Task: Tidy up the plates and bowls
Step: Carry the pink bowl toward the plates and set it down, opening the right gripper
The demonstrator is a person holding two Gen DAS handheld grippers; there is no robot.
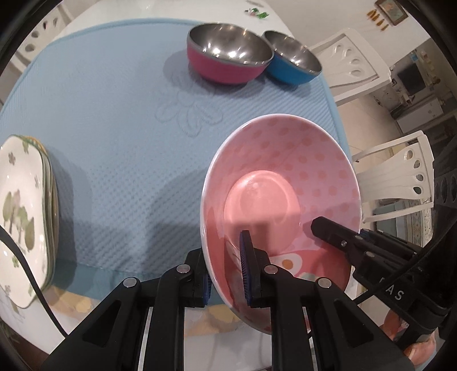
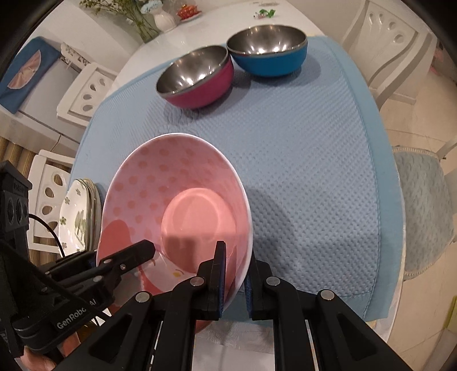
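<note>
A pink polka-dot bowl (image 1: 285, 177) (image 2: 177, 185) hangs tilted above the blue mat (image 1: 114, 114) (image 2: 300, 171), held by both grippers. My left gripper (image 1: 227, 274) is shut on its near left rim, one pad inside and one outside. My right gripper (image 2: 234, 281) is shut on the opposite rim in the same way. Each wrist view also shows the other gripper (image 1: 337, 234) (image 2: 134, 254) on the bowl's far side. A magenta steel bowl (image 1: 228, 54) (image 2: 197, 80) and a blue steel bowl (image 1: 291, 57) (image 2: 268, 51) stand side by side at the mat's far end. Stacked floral plates (image 1: 20, 205) (image 2: 77, 214) lie at the mat's left edge.
The mat covers a white table (image 2: 171, 37) with a vase of flowers (image 2: 162, 20) at the back. White chairs (image 1: 400, 177) (image 2: 85, 88) stand around it, and a cushioned seat (image 2: 422, 214) is on the right. The mat's middle is bare.
</note>
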